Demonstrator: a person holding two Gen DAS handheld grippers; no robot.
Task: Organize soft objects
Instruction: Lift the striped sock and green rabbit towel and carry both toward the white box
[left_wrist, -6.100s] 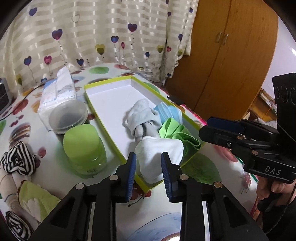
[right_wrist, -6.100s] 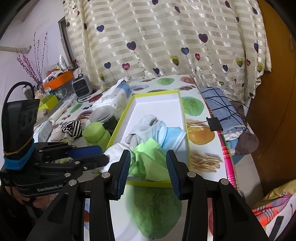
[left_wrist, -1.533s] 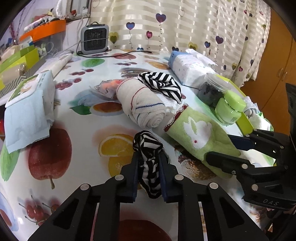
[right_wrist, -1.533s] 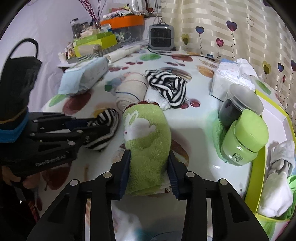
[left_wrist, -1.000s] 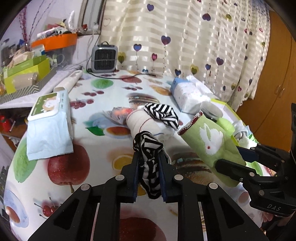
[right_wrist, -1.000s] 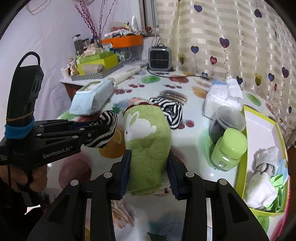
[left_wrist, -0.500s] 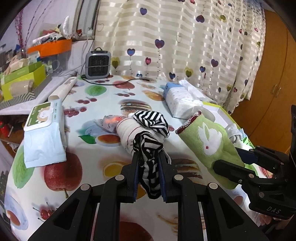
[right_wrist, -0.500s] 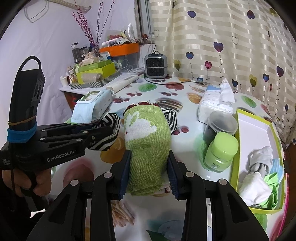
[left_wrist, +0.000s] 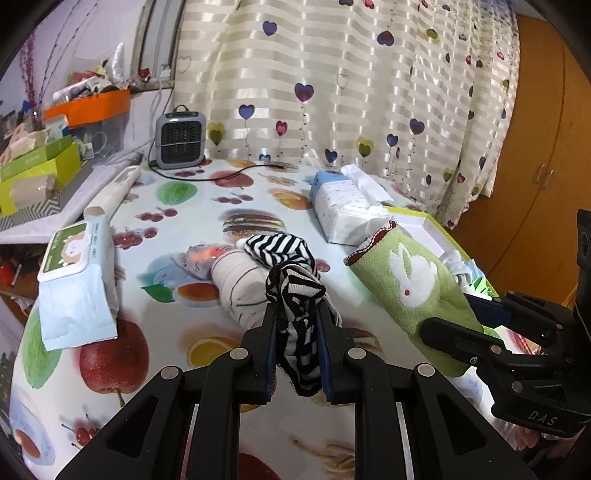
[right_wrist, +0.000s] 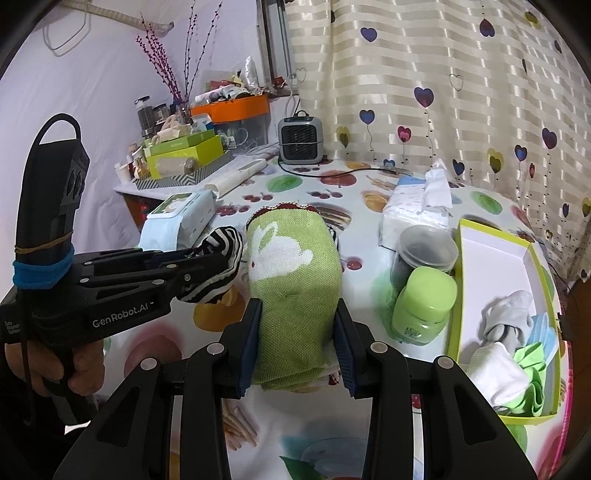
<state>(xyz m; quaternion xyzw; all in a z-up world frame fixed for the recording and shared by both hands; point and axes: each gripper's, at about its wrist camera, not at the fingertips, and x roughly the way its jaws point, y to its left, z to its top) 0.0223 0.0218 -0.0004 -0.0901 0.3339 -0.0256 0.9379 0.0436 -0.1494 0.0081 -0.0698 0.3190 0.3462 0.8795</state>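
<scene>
My left gripper (left_wrist: 297, 314) is shut on a black-and-white striped sock (left_wrist: 295, 295) and holds it above the table; the sock also shows in the right wrist view (right_wrist: 218, 266). My right gripper (right_wrist: 297, 314) is shut on a rolled green rabbit towel (right_wrist: 295, 280), held in the air; the towel also shows in the left wrist view (left_wrist: 410, 284). A second striped sock (left_wrist: 280, 249) lies on a rolled cream towel (left_wrist: 240, 284) on the table. The yellow-rimmed white box (right_wrist: 495, 266) at the right holds several soft items (right_wrist: 513, 332).
A green-lidded jar (right_wrist: 424, 306) and a dark jar (right_wrist: 421, 258) stand beside the box. A tissue pack (left_wrist: 347, 206), a wet-wipes pack (left_wrist: 77, 280), a small heater (left_wrist: 181, 140) and a cluttered side shelf (right_wrist: 184, 158) surround the fruit-print tablecloth (left_wrist: 177, 218).
Both grippers have risen higher above the table with the sock and towel still held. The view has tilted up slightly.
</scene>
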